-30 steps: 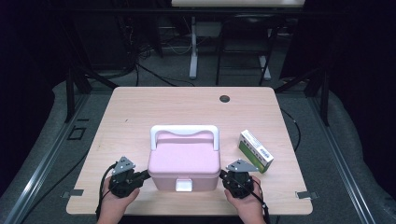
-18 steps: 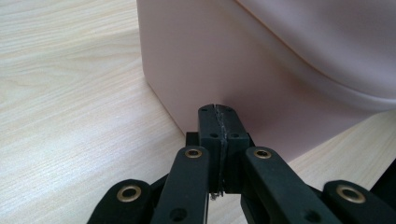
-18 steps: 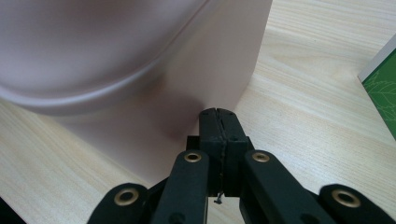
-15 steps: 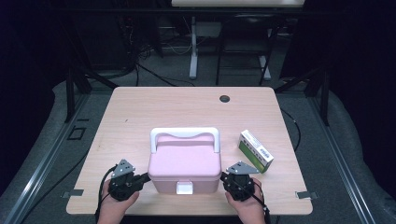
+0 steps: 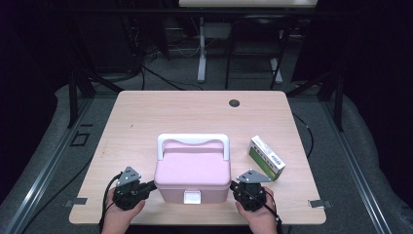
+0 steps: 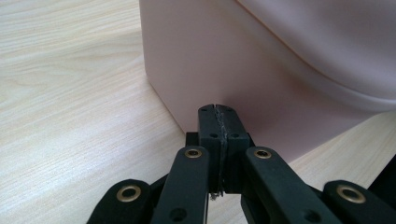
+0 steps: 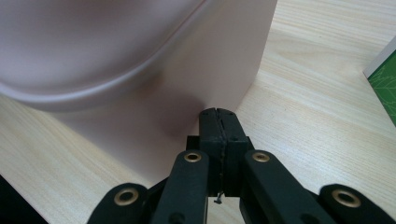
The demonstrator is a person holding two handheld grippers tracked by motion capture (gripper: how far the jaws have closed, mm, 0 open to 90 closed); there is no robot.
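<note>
Almost nothing has changed in the last second: both hands stand in the same places at the near edge of the table (image 5: pixel 146 112), and the pink box (image 5: pixel 194 169) has not shifted. I judge that the work is at a pause, with the grippers set at the two sides of the box and no push or lift begun.

At the left, the left gripper (image 5: pixel 148 185) has its jaws pressed together on nothing; its tip is against or just beside the left wall of the box, near the bottom corner. In the middle the box stands closed, its white handle (image 5: pixel 193 142) lying toward the far side and a white latch (image 5: pixel 192 197) at the front. At the right, the right gripper (image 5: pixel 235 186) is clenched and empty too, its tip just at the right wall. Further right lies a green-and-white carton (image 5: pixel 266 157), apart from the box.
</note>
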